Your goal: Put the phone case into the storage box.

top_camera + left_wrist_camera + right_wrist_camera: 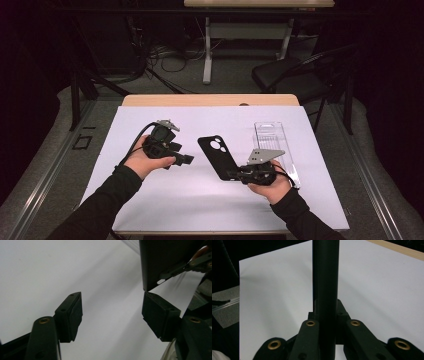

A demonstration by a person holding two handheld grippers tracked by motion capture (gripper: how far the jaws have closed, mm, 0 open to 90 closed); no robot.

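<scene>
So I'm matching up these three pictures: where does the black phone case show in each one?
High view: black phone case at table centre, tilted, its lower end in the right gripper.
Left gripper view: its dark corner at upper right.
Right gripper view: edge-on, a dark vertical bar up the middle.
Shared landmark: the white sheet under it.

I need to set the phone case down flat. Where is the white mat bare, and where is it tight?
The far-left stretch of the white mat beyond the left gripper is bare, and so is the near strip between the forearms. It is tight on the right: the right gripper holds the black phone case beside the clear plastic tray.
</scene>
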